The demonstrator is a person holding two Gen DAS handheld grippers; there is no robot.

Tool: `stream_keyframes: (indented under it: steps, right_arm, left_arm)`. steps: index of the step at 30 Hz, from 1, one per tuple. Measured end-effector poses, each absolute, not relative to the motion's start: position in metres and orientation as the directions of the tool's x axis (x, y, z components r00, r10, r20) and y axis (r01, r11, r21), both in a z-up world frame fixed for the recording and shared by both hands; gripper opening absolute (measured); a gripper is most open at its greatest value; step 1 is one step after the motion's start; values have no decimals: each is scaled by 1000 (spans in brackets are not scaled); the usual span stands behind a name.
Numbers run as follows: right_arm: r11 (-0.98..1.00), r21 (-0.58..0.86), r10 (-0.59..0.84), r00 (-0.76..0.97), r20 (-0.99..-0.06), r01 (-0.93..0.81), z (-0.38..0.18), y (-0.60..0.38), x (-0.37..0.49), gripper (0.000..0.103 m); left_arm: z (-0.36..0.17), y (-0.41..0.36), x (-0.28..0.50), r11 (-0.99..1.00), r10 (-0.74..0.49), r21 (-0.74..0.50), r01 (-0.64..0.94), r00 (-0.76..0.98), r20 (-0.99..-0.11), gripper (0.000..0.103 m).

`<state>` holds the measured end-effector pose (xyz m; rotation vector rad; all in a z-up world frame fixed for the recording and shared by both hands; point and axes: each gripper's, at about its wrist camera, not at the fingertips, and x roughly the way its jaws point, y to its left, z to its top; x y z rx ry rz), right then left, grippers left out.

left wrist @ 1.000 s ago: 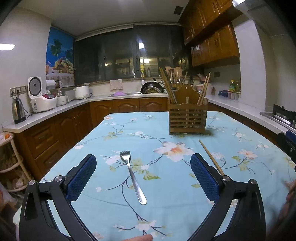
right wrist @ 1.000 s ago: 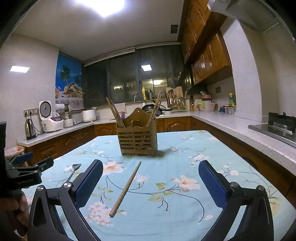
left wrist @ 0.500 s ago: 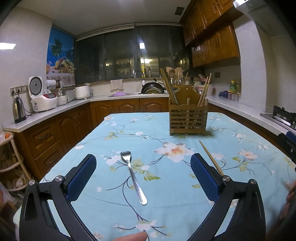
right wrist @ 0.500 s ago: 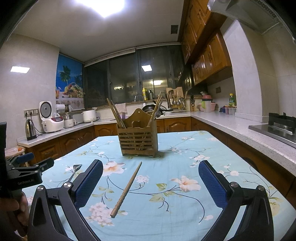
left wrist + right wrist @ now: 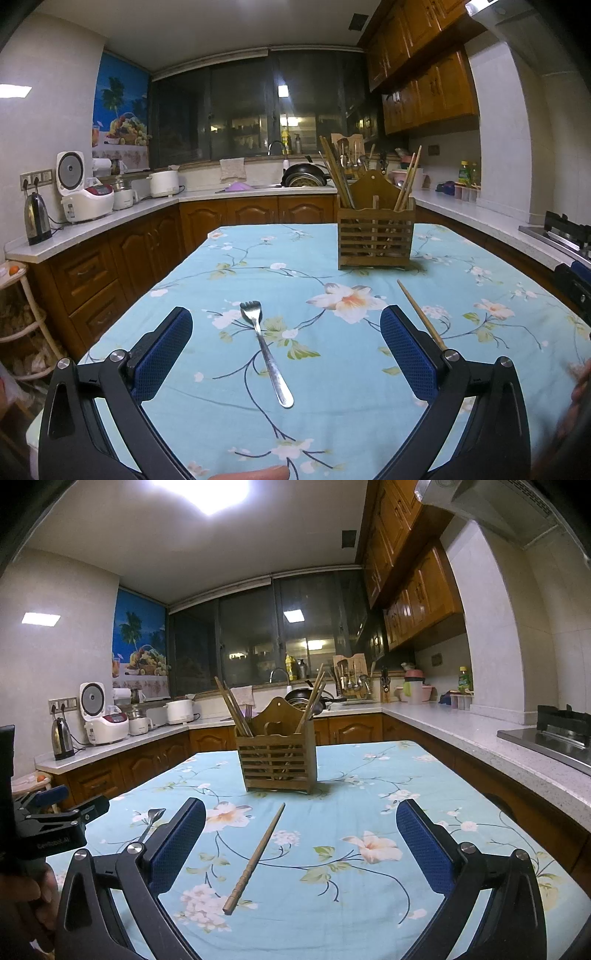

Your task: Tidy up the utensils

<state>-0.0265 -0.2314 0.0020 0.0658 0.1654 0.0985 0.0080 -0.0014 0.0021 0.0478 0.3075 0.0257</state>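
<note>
A metal fork [image 5: 265,347] lies on the flowered blue tablecloth [image 5: 332,406], tines pointing away, between the fingers of my open left gripper [image 5: 286,350], which hovers above it. A wooden chopstick [image 5: 256,854] lies on the cloth between the fingers of my open right gripper [image 5: 301,845]; it also shows in the left wrist view [image 5: 421,314]. A slatted wooden utensil holder [image 5: 277,755] with chopsticks in it stands farther back on the table, also seen in the left wrist view [image 5: 376,236]. The fork [image 5: 151,821] and the left gripper [image 5: 55,819] appear at the left of the right wrist view.
Kitchen counters with wooden cabinets run around the table. A kettle [image 5: 37,219] and rice cooker [image 5: 85,199] stand on the left counter, a stove [image 5: 554,734] on the right. A wire rack [image 5: 18,314] stands left of the table.
Both grippers have barely shifted; the holder sits slightly to the right in both views. Nothing was grasped or released.
</note>
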Motion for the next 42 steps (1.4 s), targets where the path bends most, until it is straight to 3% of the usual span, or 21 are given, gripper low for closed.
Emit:
stream_keyframes:
  steps: [42]
  right_arm:
    - [990,80,123,980,-159,-112,11,-221,-21,103]
  left_arm:
    - [2,-12,12,999,17,51,-2,951,-308,103]
